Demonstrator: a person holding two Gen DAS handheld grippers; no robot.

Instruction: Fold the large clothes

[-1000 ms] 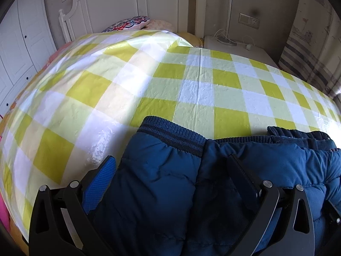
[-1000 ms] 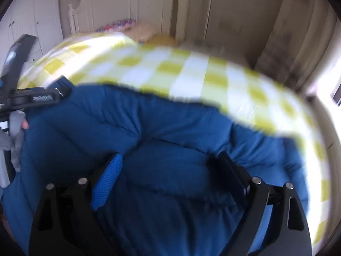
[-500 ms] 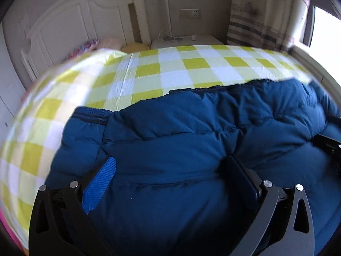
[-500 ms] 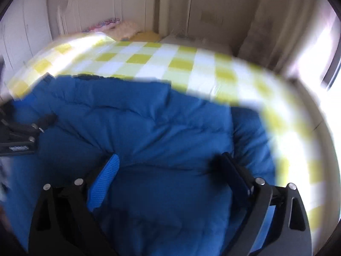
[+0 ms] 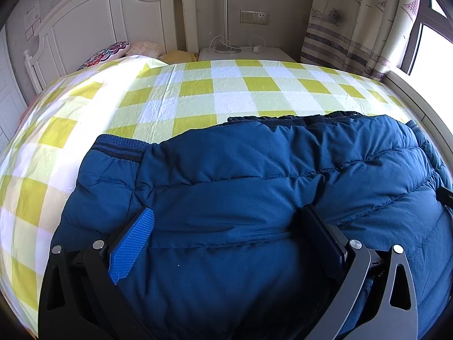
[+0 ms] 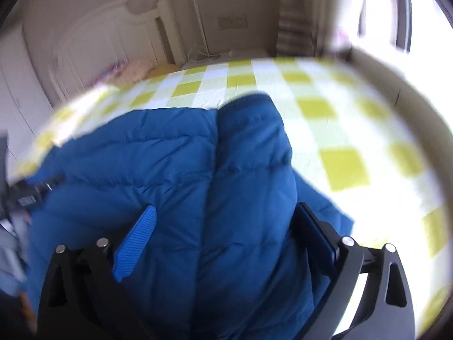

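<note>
A blue puffer jacket (image 5: 254,187) lies on a bed with a yellow and white checked sheet (image 5: 226,99). Its ribbed cuff (image 5: 119,147) shows at the left in the left wrist view. My left gripper (image 5: 226,226) has its jaws wide apart, with padded jacket fabric bulging between the fingers. My right gripper (image 6: 223,223) stands the same way on the jacket (image 6: 198,170), whose sleeve end (image 6: 249,102) points toward the headboard. Whether either gripper pinches the fabric is not visible. The right wrist view is blurred.
A white headboard (image 5: 93,22) and pillows (image 5: 113,53) are at the far end of the bed. A white nightstand (image 5: 243,53) with a lamp pole and cables stands beside it. A curtain (image 5: 354,19) and window are at the right.
Both grippers have swung right over the jacket. The left view went from the cuff and bare sheet to the jacket's body. The right view now shows the sleeve end and the bed's right side.
</note>
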